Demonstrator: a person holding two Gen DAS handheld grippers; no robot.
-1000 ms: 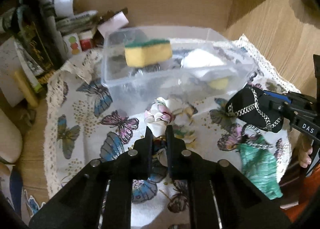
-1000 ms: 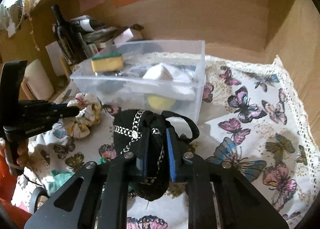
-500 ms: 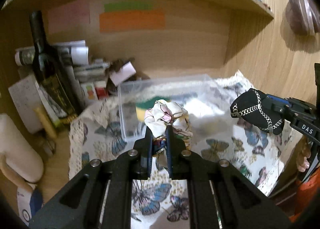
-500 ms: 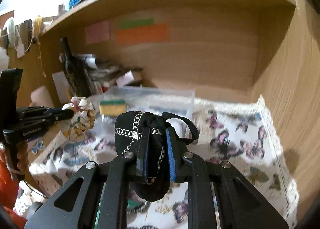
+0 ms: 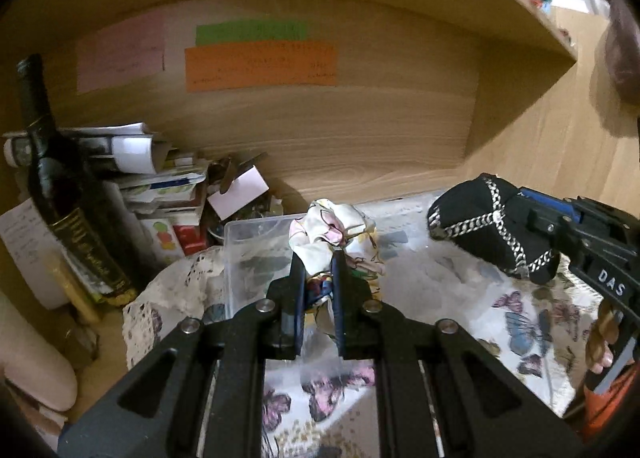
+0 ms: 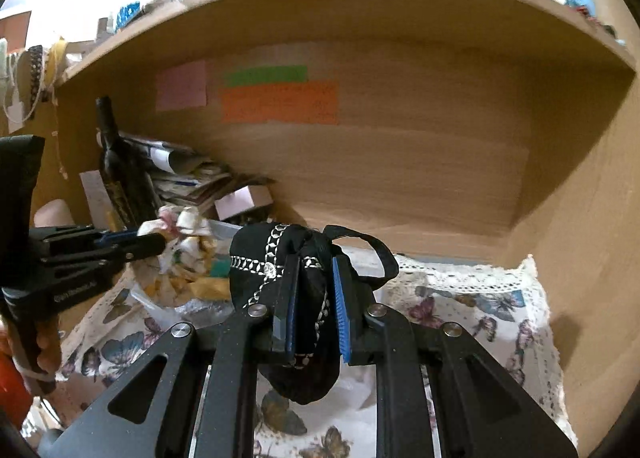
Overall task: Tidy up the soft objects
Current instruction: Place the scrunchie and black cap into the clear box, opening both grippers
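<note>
Left wrist, scrunchie (image 5: 334, 234) pinched between jaws

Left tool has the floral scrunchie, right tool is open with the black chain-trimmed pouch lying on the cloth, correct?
Not quite. The right tool is shut on the black chain-trimmed pouch, held up off the cloth, as the right wrist view shows. The left tool does hold the floral scrunchie.

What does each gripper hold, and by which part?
Left gripper: floral scrunchie, pinched at its lower edge. Right gripper: black chain-trimmed pouch, pinched across its middle.
</note>
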